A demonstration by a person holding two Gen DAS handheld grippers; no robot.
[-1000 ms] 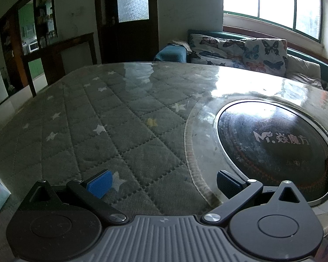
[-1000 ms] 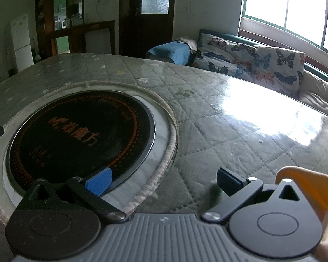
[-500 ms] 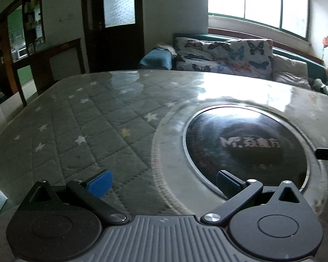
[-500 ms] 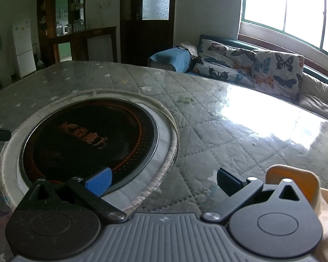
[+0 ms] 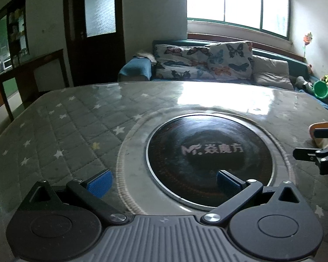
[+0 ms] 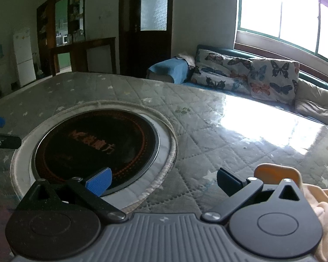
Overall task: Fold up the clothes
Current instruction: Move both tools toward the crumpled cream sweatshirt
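Swung right since a second ago: left gripper [image 5: 164,183] now over cooktop [image 5: 210,159], fingers spread, nothing held. Right gripper [image 6: 164,183] likewise spread, unloaded. Peach garment [image 6: 317,207] at near right, just beside right gripper; right hand nearer. Long axis not discernible.

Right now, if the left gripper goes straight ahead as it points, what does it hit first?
Probably the black round cooktop set in the table; the open left gripper tilts down toward it. Nothing lies between, though depth is unclear.
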